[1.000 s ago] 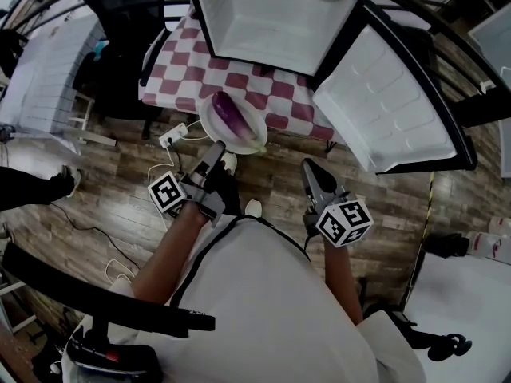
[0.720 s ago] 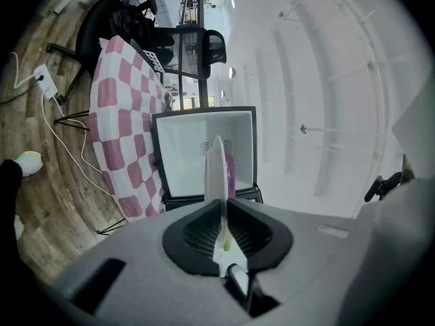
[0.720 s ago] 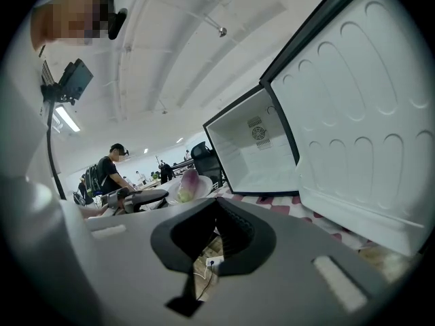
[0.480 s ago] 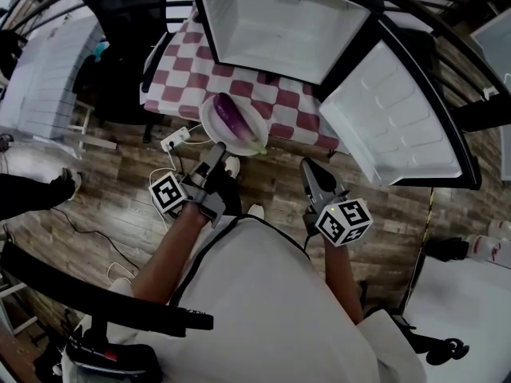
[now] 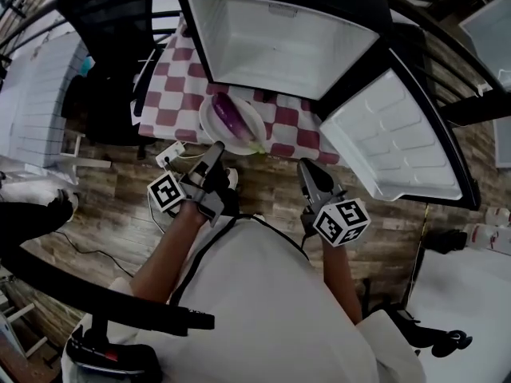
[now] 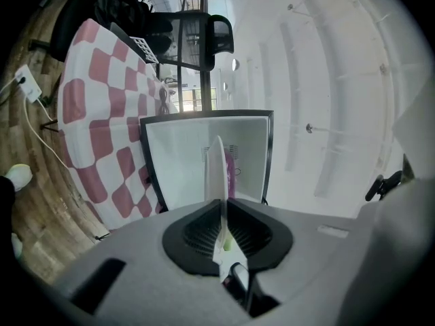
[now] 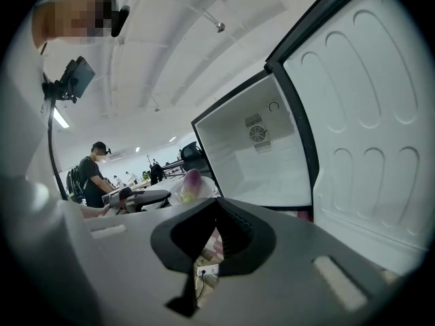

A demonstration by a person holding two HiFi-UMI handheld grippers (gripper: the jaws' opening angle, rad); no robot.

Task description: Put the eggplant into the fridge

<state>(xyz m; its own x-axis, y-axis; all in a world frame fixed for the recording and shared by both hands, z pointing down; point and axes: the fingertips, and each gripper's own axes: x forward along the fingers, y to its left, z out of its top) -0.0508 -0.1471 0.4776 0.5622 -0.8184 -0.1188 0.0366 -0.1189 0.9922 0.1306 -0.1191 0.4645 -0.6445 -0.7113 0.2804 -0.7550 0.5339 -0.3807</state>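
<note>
A purple eggplant [image 5: 227, 115] lies on a white plate [image 5: 243, 133] that hangs over the near edge of the checked table [image 5: 169, 88]. My left gripper [image 5: 215, 151] is shut on the plate's near rim. In the left gripper view the plate [image 6: 217, 175] stands edge-on between the jaws of the left gripper [image 6: 219, 208], with the eggplant [image 6: 230, 169] behind it. The open fridge [image 5: 281, 44] stands just beyond, its door [image 5: 394, 139] swung out to the right. My right gripper [image 5: 308, 171] is shut and empty, below the door; in its view the right gripper [image 7: 216, 205] points at the fridge [image 7: 257, 153] and the eggplant [image 7: 192, 180].
A white power strip [image 5: 171, 155] with cables lies on the wooden floor under the table's edge. A black chair [image 5: 112, 18] stands at the table's left. People [image 7: 92, 173] stand in the room behind. A white cabinet [image 5: 487, 30] is at the far right.
Both grippers and the plate with the eggplant have moved forward; the fridge and table now sit nearer, and the plate overlaps the table's edge. Neither gripper's jaws changed.
</note>
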